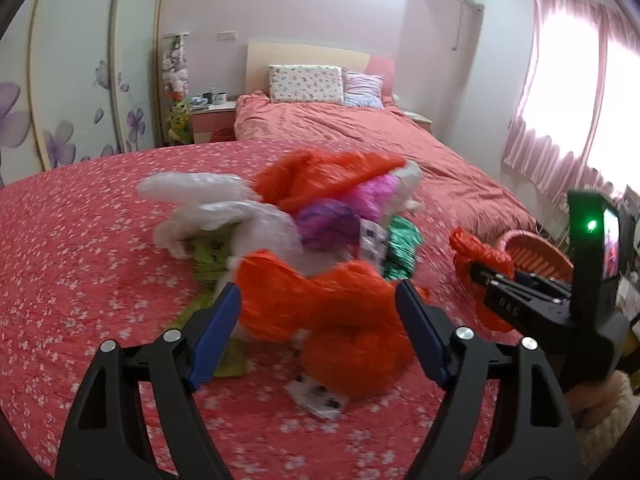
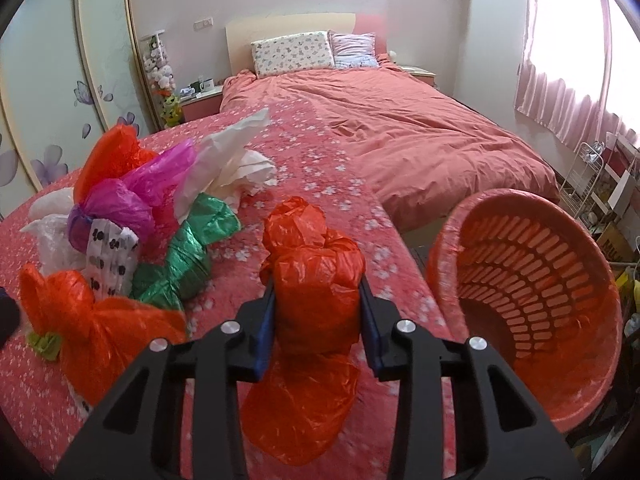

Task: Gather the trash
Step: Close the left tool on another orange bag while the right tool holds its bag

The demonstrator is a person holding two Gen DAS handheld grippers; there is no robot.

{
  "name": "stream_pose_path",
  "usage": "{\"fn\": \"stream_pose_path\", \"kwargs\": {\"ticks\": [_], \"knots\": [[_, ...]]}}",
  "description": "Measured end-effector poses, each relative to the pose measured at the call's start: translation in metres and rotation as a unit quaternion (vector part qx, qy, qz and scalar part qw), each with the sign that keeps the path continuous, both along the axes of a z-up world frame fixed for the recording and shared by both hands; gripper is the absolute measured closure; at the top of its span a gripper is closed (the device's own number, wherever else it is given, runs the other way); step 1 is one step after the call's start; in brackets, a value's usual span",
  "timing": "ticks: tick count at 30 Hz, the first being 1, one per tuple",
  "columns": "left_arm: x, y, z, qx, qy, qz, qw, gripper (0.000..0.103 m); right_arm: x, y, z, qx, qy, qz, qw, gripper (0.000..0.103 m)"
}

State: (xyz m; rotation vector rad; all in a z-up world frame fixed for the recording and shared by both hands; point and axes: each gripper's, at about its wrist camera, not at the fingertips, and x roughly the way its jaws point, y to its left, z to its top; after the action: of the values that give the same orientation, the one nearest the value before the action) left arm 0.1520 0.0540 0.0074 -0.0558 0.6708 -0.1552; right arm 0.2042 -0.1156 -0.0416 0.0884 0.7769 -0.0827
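A pile of knotted plastic bags lies on the pink flowered cover (image 1: 80,248): white (image 1: 208,196), purple (image 1: 328,220), green (image 1: 400,248) and orange ones. My left gripper (image 1: 320,292) is down over the nearest orange bag (image 1: 352,344), with both blue pads against its sides. My right gripper (image 2: 318,284) is shut on another orange bag (image 2: 304,232), held just above the cover. That gripper (image 1: 478,276) also shows at the right of the left wrist view. An orange slatted basket (image 2: 500,196) sits tilted at the right, with its mouth towards me.
Behind the pile is a bed with a pink duvet (image 2: 400,128) and two pillows (image 2: 292,52). A flower-patterned wardrobe (image 2: 48,80) lines the left wall. A white wire rack (image 2: 584,176) and clutter stand beyond the basket, under the curtained window (image 2: 560,80).
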Motion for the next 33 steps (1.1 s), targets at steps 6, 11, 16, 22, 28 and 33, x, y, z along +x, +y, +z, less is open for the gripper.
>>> {"fn": "stream_pose_path", "kwargs": {"ticks": [6, 11, 16, 22, 28, 33], "knots": [[0.011, -0.024, -0.014, 0.021, 0.011, 0.001, 0.9997, 0.027, -0.013, -0.012, 0.002, 0.006, -0.002, -0.005, 1.0, 0.067], [0.026, -0.029, -0.028, 0.028, 0.035, 0.012, 0.9989, 0.033, -0.018, -0.018, -0.001, 0.013, 0.001, -0.009, 1.0, 0.067], [0.026, -0.023, -0.032, 0.017, 0.043, 0.008, 0.9989, 0.064, -0.022, -0.02, 0.001, 0.015, -0.004, -0.008, 1.0, 0.067], [0.013, -0.022, -0.011, 0.004, 0.007, -0.015, 0.9999, 0.092, -0.028, -0.023, 0.008, 0.019, -0.014, -0.009, 1.0, 0.067], [0.009, -0.027, 0.006, 0.006, -0.018, -0.023, 0.9996, 0.094, -0.037, -0.027, 0.016, 0.021, -0.024, -0.011, 0.999, 0.067], [0.009, -0.035, 0.012, -0.002, -0.027, -0.032, 0.9991, 0.095, -0.046, -0.039, 0.023, 0.023, -0.032, -0.019, 0.999, 0.067]]}}
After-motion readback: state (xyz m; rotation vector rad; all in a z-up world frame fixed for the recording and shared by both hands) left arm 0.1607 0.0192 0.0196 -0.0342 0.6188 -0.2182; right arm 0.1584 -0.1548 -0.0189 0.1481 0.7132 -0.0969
